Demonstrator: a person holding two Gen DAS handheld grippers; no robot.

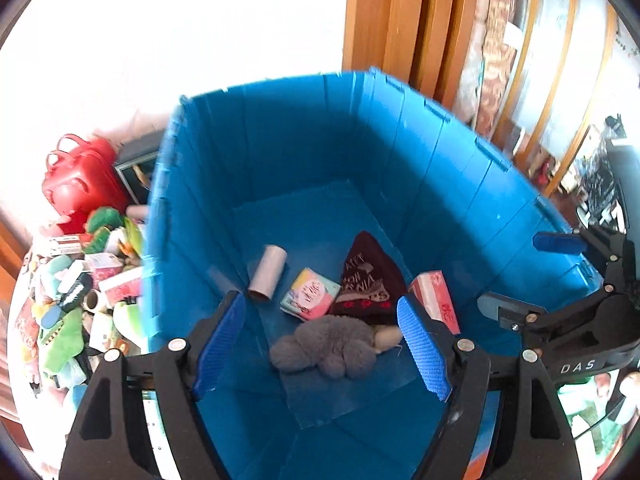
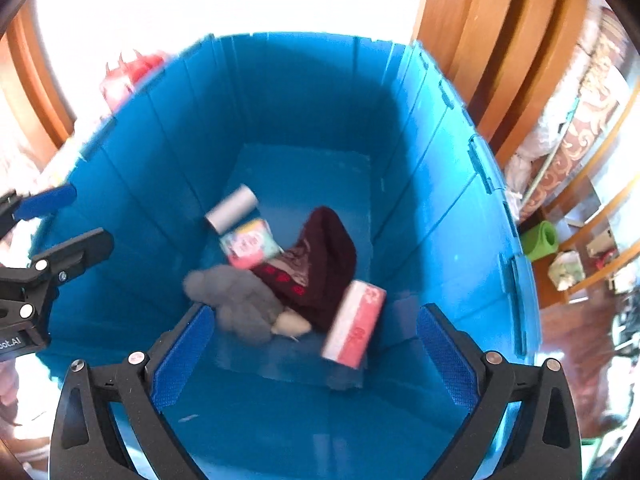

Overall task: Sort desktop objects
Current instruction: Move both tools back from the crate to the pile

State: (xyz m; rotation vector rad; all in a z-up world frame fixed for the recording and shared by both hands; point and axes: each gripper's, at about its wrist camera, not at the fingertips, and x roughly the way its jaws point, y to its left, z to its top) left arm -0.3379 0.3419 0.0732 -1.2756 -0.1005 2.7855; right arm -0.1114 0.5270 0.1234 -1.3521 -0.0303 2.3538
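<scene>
Looking down the left wrist view, your left gripper (image 1: 326, 338) hangs over the blue bin (image 1: 304, 152), jaws apart, nothing between them. On the bin floor: grey plush (image 1: 326, 346), dark hat (image 1: 366, 274), tube (image 1: 267, 273), pink-green pack (image 1: 310, 294), pink box (image 1: 434, 296) against the right wall. A pile (image 1: 78, 300) of unsorted stuff sits outside the bin on the left, near a red case (image 1: 80, 178); the bin wall hides part of it and the table under it is barely visible. The plush and hat are probably soft and light, so pinch a fold.

Right wrist view: your right gripper (image 2: 314, 354) is also over the bin, jaws apart, empty. The box (image 2: 354, 324) is blurred, print unreadable. It is likely stiff, so grip its long sides.
</scene>
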